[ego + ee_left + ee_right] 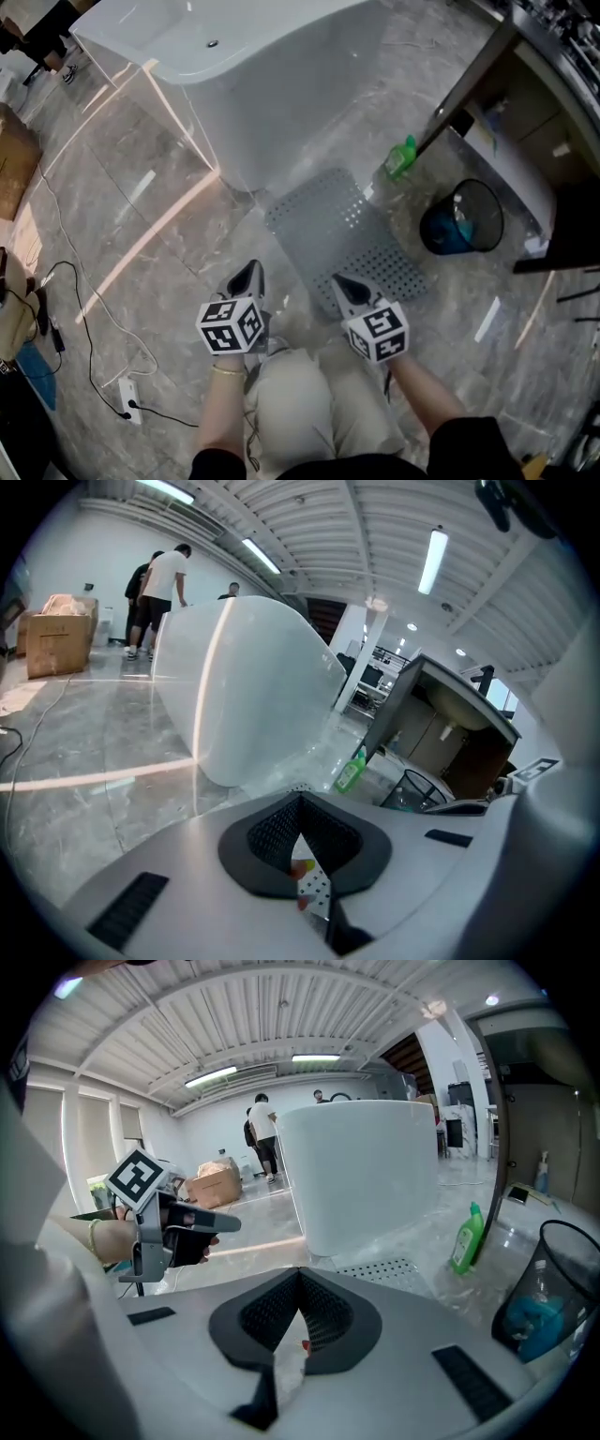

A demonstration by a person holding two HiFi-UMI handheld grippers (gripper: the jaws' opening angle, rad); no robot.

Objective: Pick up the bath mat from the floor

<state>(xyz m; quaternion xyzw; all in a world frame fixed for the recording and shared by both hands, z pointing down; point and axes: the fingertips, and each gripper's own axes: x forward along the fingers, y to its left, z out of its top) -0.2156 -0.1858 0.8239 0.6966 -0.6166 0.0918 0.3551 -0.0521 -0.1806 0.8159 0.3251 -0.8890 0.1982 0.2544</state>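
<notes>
The grey perforated bath mat (342,234) lies flat on the marble floor between the bathtub and a wire bin. Both grippers hover above the floor at the mat's near end, not touching it. My left gripper (251,270) is off the mat's left near corner, jaws shut and empty. My right gripper (339,279) is over the mat's near edge, its jaws together with nothing in them. In the right gripper view the mat (380,1269) shows past the shut jaws, and the left gripper (225,1224) is at left. In the left gripper view the shut left gripper (300,799) hides most of the mat.
A white bathtub (253,75) stands just beyond the mat. A green bottle (401,157) and a black wire bin (464,217) sit to the mat's right, by a vanity unit (525,141). A power strip (127,398) and cable lie at left. People stand far off (164,588).
</notes>
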